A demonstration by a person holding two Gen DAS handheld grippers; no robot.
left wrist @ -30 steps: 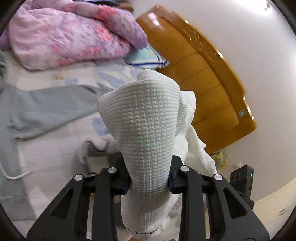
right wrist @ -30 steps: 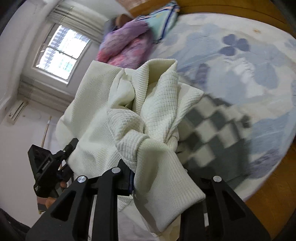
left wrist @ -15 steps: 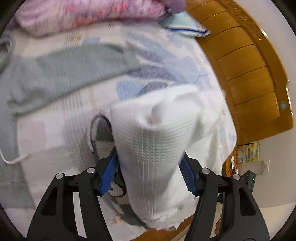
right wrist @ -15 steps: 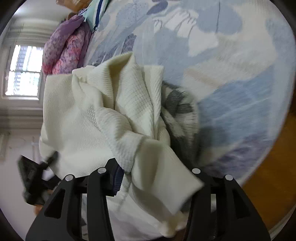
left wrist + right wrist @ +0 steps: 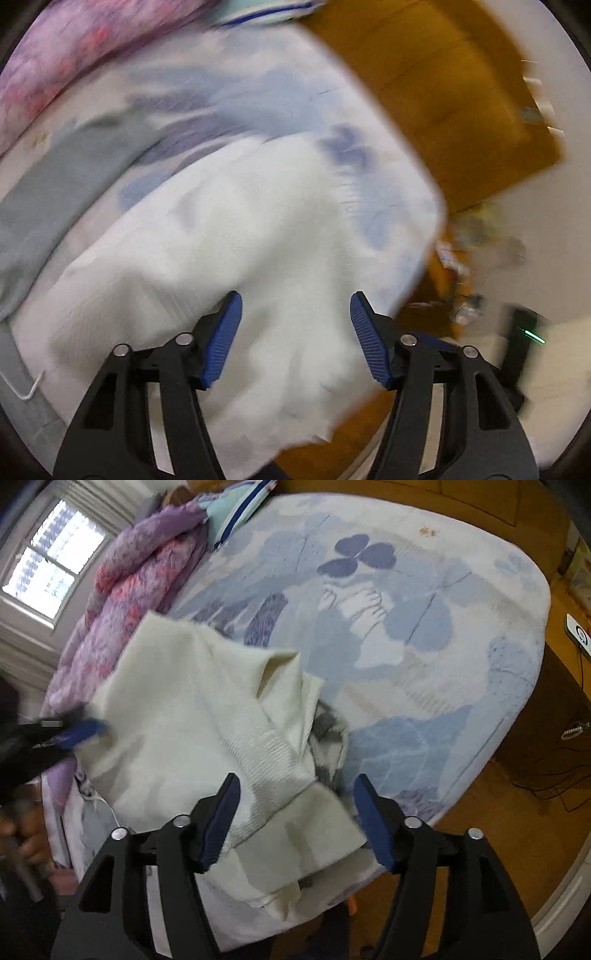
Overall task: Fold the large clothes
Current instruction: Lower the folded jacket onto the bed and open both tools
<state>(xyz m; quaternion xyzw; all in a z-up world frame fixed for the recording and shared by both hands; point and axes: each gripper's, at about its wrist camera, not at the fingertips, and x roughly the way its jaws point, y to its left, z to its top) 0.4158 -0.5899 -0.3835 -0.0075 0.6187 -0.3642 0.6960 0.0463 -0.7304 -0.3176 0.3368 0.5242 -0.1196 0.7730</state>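
Your left gripper and right gripper have just been opening; both jaws stand apart, gripping nothing. The cream sweater lies released beneath and ahead of the jaws, likely dropped to spread flat for folding. It rests on the floral bed, wooden headboard beyond.

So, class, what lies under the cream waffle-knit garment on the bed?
A grey-and-white checked fabric peeks out from beneath the cream garment at its right edge, lying on the blue floral sheet. How far the checked piece reaches underneath is covered.
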